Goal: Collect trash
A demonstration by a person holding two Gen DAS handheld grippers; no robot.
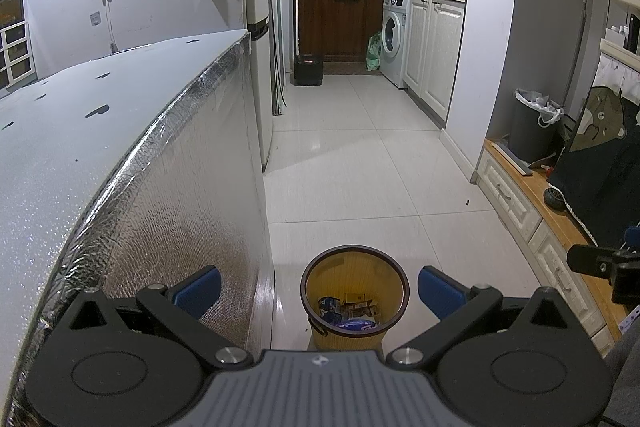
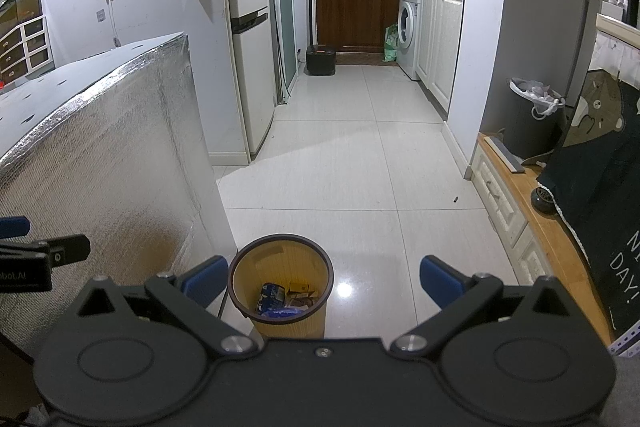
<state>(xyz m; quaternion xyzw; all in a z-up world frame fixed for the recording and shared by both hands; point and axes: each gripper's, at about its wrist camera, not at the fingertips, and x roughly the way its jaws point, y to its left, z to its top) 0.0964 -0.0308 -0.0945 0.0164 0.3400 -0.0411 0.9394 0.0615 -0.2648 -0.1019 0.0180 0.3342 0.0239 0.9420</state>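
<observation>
A yellow waste bin (image 1: 355, 297) with a dark rim stands on the white tiled floor, close below both grippers. It also shows in the right wrist view (image 2: 281, 285). Inside it lie trash pieces (image 1: 348, 311), among them a blue wrapper (image 2: 273, 297) and a brown packet. My left gripper (image 1: 319, 289) is open and empty, its blue fingertips spread either side of the bin. My right gripper (image 2: 322, 285) is open and empty, with the bin near its left fingertip. The right gripper's edge shows at the far right of the left wrist view (image 1: 604, 263).
A foil-wrapped table (image 1: 120, 155) stands at the left, right beside the bin. A wooden low cabinet (image 2: 532, 227) with a dark cloth bag and a grey lined bin (image 2: 534, 115) is at the right. A fridge (image 2: 248, 27), washing machine (image 1: 394, 39) and brown door lie ahead.
</observation>
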